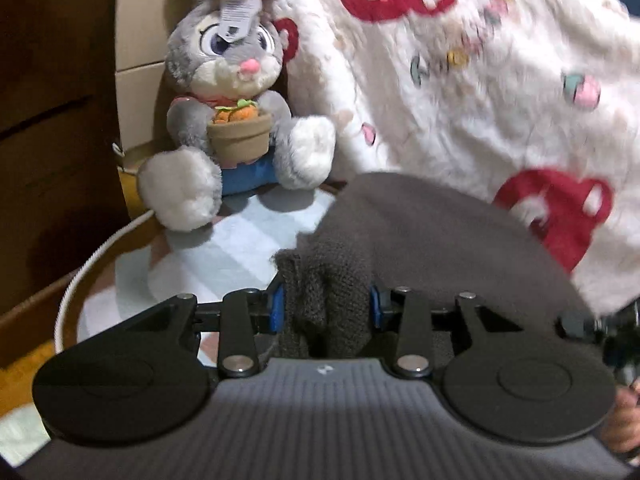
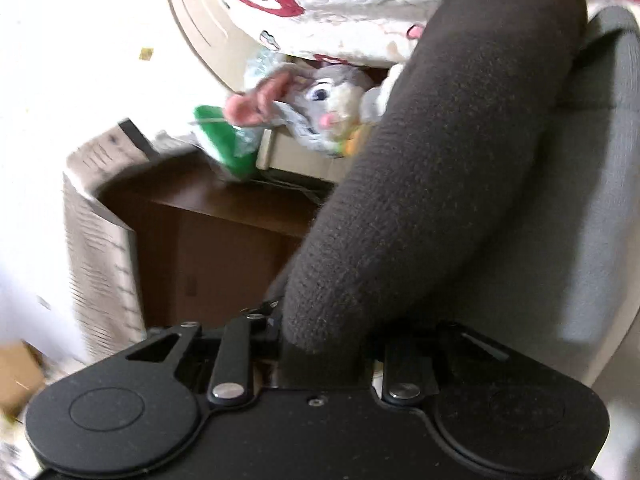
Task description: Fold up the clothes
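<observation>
Left gripper (image 1: 326,304) was clamped on a bunched edge of the dark grey knit garment (image 1: 420,232), which spread out ahead over the bed. Right gripper (image 2: 320,340) was pinched on the same garment (image 2: 440,160), lifted taut. Plush rabbit (image 1: 228,92) sat beside a white fleece blanket (image 1: 460,100).

In the left wrist view, the plush rabbit (image 1: 228,120) sits far left, boxes (image 1: 140,40) behind it. The blanket (image 1: 460,92) lies to its right. The knit garment (image 1: 400,240) lies near, in front of the blanket.
</observation>
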`<control>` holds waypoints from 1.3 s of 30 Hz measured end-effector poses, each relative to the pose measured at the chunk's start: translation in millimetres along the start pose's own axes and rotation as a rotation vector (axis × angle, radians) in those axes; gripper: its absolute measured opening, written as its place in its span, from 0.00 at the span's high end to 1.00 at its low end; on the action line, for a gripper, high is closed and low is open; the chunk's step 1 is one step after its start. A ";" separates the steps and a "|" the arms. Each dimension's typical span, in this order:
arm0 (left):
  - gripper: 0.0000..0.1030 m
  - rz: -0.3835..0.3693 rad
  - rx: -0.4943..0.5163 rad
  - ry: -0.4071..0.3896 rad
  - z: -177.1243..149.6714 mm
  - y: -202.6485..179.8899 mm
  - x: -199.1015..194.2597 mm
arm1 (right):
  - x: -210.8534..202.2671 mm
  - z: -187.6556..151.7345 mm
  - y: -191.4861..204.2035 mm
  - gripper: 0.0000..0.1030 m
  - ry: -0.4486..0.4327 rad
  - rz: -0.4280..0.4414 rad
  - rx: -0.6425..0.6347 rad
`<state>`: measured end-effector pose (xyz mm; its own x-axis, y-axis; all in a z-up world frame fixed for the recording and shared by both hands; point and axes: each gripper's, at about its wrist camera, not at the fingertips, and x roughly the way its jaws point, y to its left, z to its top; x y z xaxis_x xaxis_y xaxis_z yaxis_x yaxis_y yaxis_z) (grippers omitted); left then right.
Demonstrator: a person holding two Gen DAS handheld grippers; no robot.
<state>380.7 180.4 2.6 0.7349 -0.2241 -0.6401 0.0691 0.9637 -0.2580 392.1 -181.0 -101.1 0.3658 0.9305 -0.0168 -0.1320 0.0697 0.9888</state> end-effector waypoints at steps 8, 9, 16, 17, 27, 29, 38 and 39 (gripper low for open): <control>0.56 0.146 0.000 0.055 -57.7 12.6 34.0 | 16.9 -50.9 -27.4 0.64 0.063 -0.288 -0.120; 0.56 0.147 -0.002 0.042 -60.8 13.3 33.1 | 15.8 -55.1 -20.6 0.59 0.062 -0.299 -0.186; 0.42 0.291 0.026 -0.102 -58.1 14.1 -0.1 | -33.5 -47.9 -1.9 0.46 -0.056 -0.349 -0.367; 0.44 0.345 0.051 -0.147 -57.9 9.5 -6.7 | -44.2 -43.1 -3.1 0.42 -0.089 -0.340 -0.352; 0.53 0.233 0.155 -0.202 -57.6 -59.4 -4.9 | -79.7 29.2 -18.3 0.26 -0.313 -0.303 -0.262; 0.56 0.283 0.130 -0.121 -61.4 -54.4 23.9 | -72.7 43.5 -18.4 0.25 -0.320 -0.299 -0.288; 0.57 0.340 0.128 -0.056 -82.1 -45.5 49.8 | -48.7 82.9 -6.4 0.72 -0.351 -0.316 -0.532; 0.57 0.339 0.128 -0.055 -83.1 -45.0 50.7 | -47.7 78.8 -4.3 0.72 -0.348 -0.355 -0.593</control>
<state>358.7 113.6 -78.4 0.7655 0.1164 -0.6328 -0.1034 0.9930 0.0576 447.8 -254.0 -92.8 0.7339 0.6568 -0.1734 -0.3881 0.6149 0.6865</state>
